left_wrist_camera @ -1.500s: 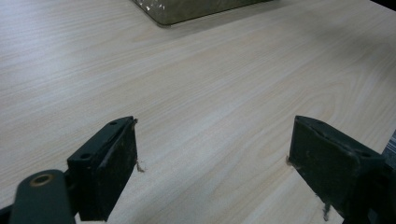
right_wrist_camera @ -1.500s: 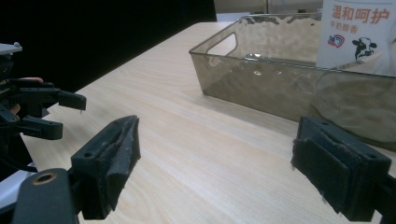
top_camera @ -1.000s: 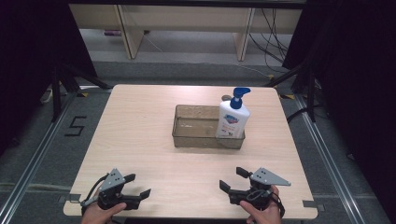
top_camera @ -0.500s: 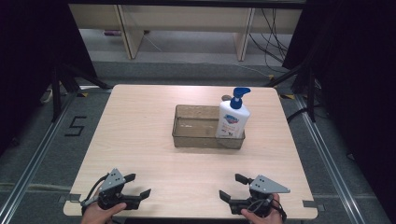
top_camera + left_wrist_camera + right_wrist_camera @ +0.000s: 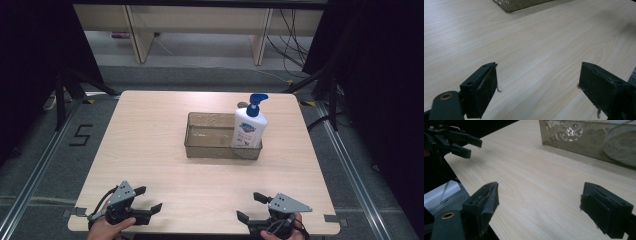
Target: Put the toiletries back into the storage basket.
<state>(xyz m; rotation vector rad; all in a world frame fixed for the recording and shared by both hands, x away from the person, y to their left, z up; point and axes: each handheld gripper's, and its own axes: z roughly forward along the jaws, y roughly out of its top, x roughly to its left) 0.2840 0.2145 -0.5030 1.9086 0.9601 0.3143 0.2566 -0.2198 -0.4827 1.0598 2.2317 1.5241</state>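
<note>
Resting near edge: two tools are held low at the front of the tabletop point(image 5: 150, 140), one in each hand, well apart from each other.
Left tool point(image 5: 148, 199): held at the near left corner; its jaws are spread wide with nothing between them. In the left gripper view point(image 5: 537, 82) only bare wood grain is seen in the gap.
Right tool point(image 5: 252, 206): held at the near right corner, partly past the front edge; its jaws are likewise spread, with nothing gripped. In the right gripper view point(image 5: 539, 205) the tabletop edge is seen under the gap, and the left tool point(image 5: 470, 146) is seen farther off at the upper left.
Middle ground: plain light wood is seen between the tools and the bin.
Bin point(image 5: 200, 145): a clear, brownish-tinted rectangular container is set at mid-table, slightly right of centre, well apart from both tools. Its rippled wall is seen in the right gripper view point(image 5: 574, 135).
Bin contents: a white pump bottle point(image 5: 248, 131) with a blue pump head is stood upright in the right end of the bin; the left part of the bin looks bare.
Far side: a small round object point(image 5: 242, 105), too small to identify, is seen just behind the bottle.
</note>
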